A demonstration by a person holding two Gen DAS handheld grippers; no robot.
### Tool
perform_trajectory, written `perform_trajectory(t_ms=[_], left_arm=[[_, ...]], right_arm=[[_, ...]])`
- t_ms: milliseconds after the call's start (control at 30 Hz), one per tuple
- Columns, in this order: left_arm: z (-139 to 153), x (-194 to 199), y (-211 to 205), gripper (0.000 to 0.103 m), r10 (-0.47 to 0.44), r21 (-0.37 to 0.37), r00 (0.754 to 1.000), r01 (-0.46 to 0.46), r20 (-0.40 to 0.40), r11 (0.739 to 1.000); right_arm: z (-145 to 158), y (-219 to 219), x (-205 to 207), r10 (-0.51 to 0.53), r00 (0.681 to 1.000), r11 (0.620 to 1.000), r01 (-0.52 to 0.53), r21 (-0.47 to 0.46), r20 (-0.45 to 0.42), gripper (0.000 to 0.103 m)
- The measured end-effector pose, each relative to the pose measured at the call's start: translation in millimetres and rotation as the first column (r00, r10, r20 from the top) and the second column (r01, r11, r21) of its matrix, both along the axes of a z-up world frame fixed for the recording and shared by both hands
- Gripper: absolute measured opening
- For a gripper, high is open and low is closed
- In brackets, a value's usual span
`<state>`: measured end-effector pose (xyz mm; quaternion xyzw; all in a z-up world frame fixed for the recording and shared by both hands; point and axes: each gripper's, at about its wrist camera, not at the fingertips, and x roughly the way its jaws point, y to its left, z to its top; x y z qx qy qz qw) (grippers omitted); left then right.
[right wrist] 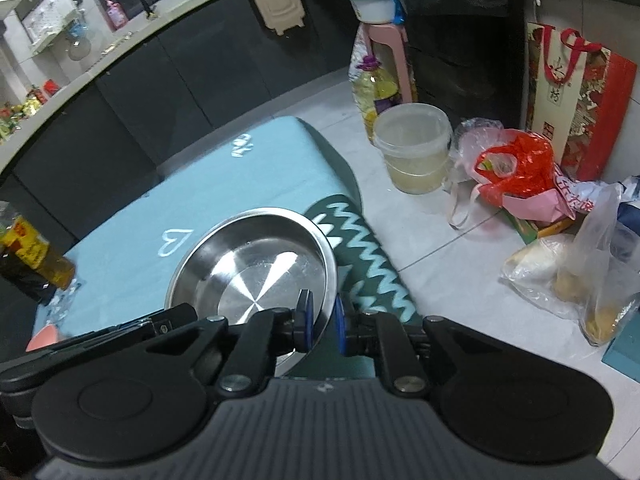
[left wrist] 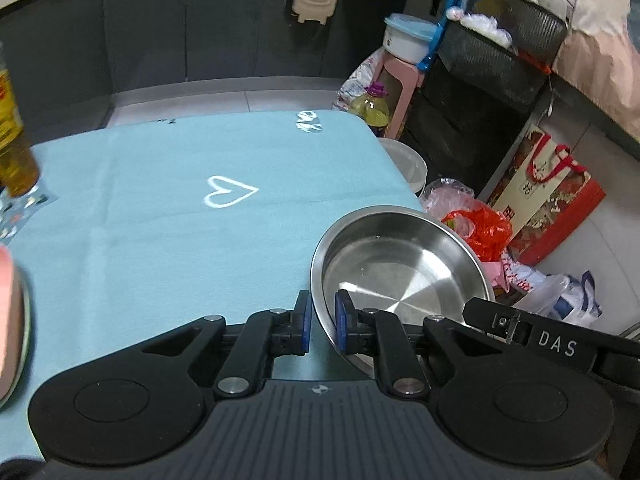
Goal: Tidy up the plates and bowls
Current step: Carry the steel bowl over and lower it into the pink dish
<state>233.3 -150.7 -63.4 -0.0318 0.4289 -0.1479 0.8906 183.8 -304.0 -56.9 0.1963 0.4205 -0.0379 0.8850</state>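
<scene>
A shallow steel plate point(left wrist: 400, 268) is held above the right edge of the table with the light blue cloth point(left wrist: 180, 216). My left gripper point(left wrist: 322, 326) has its blue pads on either side of the plate's near left rim, with a small gap still showing. My right gripper point(right wrist: 322, 322) straddles the plate's point(right wrist: 256, 268) right rim in the same way, jaws narrowly apart. In the left wrist view the right gripper's black body point(left wrist: 556, 338) shows beyond the plate. A pink-rimmed dish point(left wrist: 12, 312) shows at the far left edge, blurred.
An oil bottle point(left wrist: 12, 136) stands on the table's left side. On the tiled floor to the right are a plastic tub point(right wrist: 414, 148), an oil jug point(right wrist: 378, 92), a red plastic bag point(right wrist: 516, 164), a red gift bag point(right wrist: 576, 96) and food bags point(right wrist: 580, 280). Dark cabinets stand behind the table.
</scene>
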Motion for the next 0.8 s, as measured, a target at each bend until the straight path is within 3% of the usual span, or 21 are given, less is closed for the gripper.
perform_trajectory(t_ms=[133,467,800], left_arm=[[11.7,-15.4,22.1,0.012,0.032,-0.015,0.999,-0.032,0.001,0.999],[43.5,-60.6,78.7,0.012,0.098,0.036,0.986,-0.104,0.138,0.994],[44.7,-80.2,143.9,0.012,0.192,0.014,0.967,-0.197,0.166,0.980]], right_arm=[[12.7,16.7,-9.5,0.040,0.999,0.999,-0.040,-0.009,0.031,0.009],[33.6,70.4,-25.1,0.154,0.985,0.988,-0.153,-0.023,0.083,0.010],[38.9,129.5,-22.5,0.259,0.962,0.965,-0.255,-0.055,0.084,0.010]])
